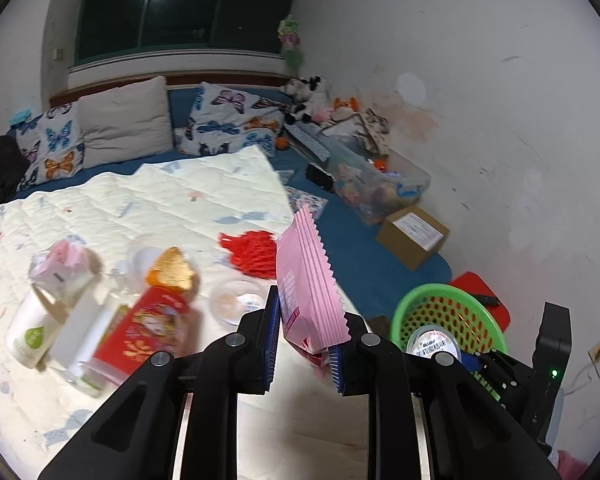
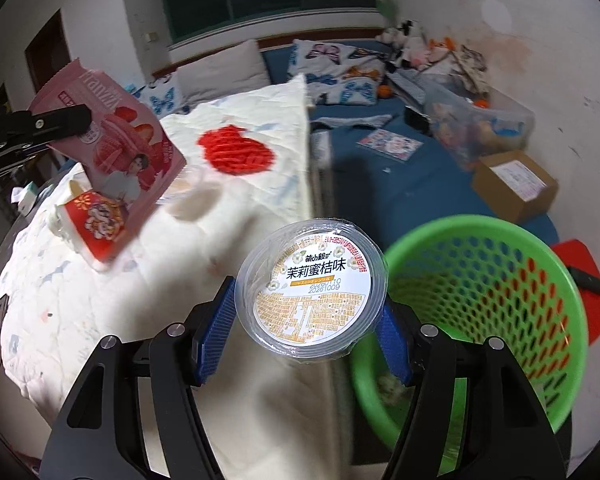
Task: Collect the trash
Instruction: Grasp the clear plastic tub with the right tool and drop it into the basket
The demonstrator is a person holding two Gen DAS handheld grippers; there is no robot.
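We see our left gripper [image 1: 304, 344] clamping a pink snack bag [image 1: 306, 280], our right gripper [image 2: 306, 328] squeezing a jelly cup [image 2: 310, 288], green basket [image 2: 480, 300] just right.

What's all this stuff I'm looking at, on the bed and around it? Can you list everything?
pink snack bag: one, pink, held up in the left gripper
jelly cup: one, clear with white label, in the right gripper
basket: one, green, beside the bed
red carton: one, red, lying on the quilt
red net: one, red, on the quilt
clear cup: one, clear, on the quilt
quilt: one, cream, over the bed
cardboard box: one, brown, on the blue sheet
butterfly pillows: two, patterned, at the headboard
left hand-held gripper: black, blue pads
right hand-held gripper: black, blue pads
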